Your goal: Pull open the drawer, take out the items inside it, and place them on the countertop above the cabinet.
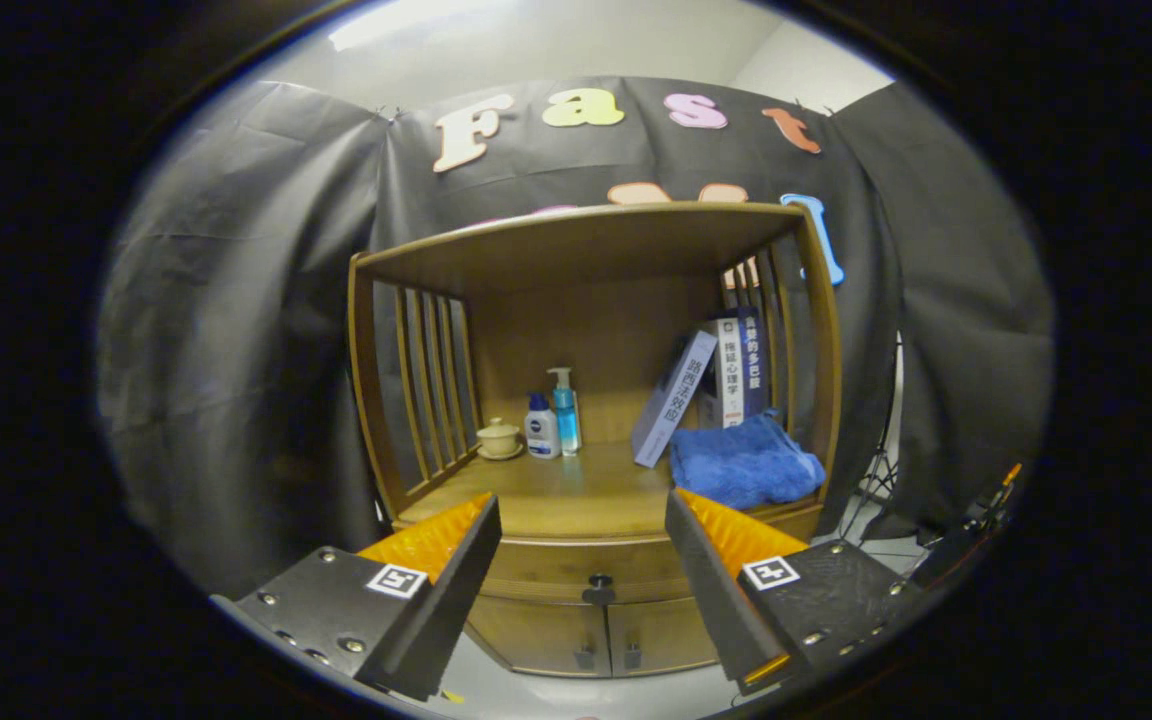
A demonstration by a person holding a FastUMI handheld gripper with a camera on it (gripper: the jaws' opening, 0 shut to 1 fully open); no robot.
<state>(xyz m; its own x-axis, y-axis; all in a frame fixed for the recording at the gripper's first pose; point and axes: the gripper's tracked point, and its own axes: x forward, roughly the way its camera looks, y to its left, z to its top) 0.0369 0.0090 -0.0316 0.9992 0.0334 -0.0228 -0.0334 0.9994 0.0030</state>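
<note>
While the tongs [581,545] hang in front of the wooden cabinet [596,440], their 2 fingers [456,570] stand wide apart and hold nothing. Between the fingers, beyond their tips, sits the drawer [586,568], closed flush under the countertop [556,495], with a small dark knob [598,590] at its middle. Nothing of the drawer's contents can be seen. Below the drawer are 2 small doors [608,635], each with a dark handle near the seam where they meet.

On the countertop, toward the back left, a small cream lidded cup [499,438] rests on a saucer. Just beside it stand 2 bottles: a short white one with a blue cap [541,426] and a taller clear blue pump bottle [565,410], touching or nearly touching each other. On the right, a folded blue towel [744,462] lies near the front edge, just ahead of the right finger. Behind the towel, several books [736,370] stand upright against the slatted side, and 1 pale book [674,398] leans tilted against them. A flat wooden top [586,240] roofs the shelf space, carried by slatted sides [431,390].
</note>
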